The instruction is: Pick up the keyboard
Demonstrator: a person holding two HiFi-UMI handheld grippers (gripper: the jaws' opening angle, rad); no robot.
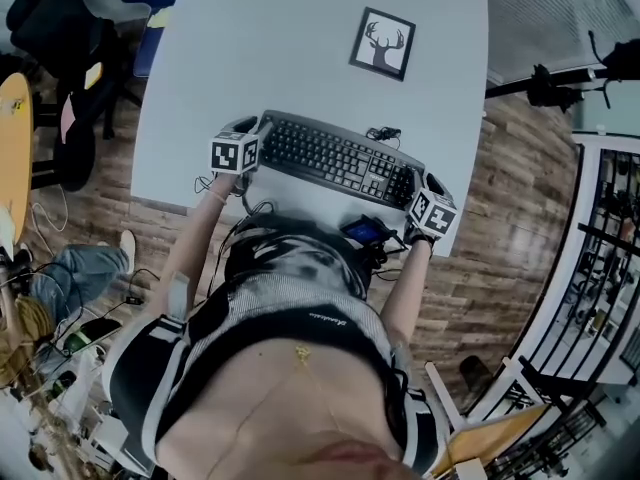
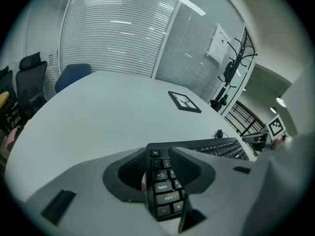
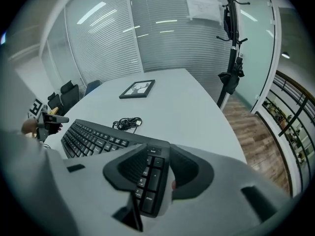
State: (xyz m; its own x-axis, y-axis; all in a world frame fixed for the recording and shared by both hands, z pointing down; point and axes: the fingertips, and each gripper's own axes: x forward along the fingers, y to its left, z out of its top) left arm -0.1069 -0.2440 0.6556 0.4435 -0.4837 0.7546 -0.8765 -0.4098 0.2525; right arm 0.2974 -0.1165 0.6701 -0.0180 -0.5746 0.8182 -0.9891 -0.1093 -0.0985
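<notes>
Head view: keyboard (image 1: pixel 335 158) lies on the table (image 1: pixel 300 48) close to the near edge, its long axis running from 10 o'clock down to 4 o'clock. Left gripper (image 1: pixel 252 130) is at the keyboard's left end and right gripper (image 1: pixel 424 184) at its right end. Both point steeply down from the person's outstretched arms. Left gripper view: the keyboard's (image 2: pixel 162 191) left end sits between the jaws of the left gripper (image 2: pixel 165 173). The jaws stand moderately apart. A pale strip of table shows between the left pad (image 2: pixel 130 173) and the keyboard's edge, so no clamping is seen. Right gripper view: the keyboard's (image 3: pixel 93 136) numeric-pad end sits between the jaws of the right gripper (image 3: pixel 157 173). These jaws are likewise moderately apart, with a gap at the right pad (image 3: pixel 189 173), and the pads do not press the casing. A coiled cable (image 1: pixel 383 133) (image 3: pixel 127 123) rests on the table just beyond the keyboard's far edge, toward 1 o'clock. A frame (image 1: pixel 382 44) (image 2: pixel 184 101) (image 3: pixel 137 88) with a deer silhouette lies flat farther out at 12 to 1 o'clock, well apart from the keyboard. Dark chairs (image 1: pixel 60 28) stand off the table at 10 o'clock. Wood-pattern floor (image 1: pixel 500 218) shows at 3 o'clock.
</notes>
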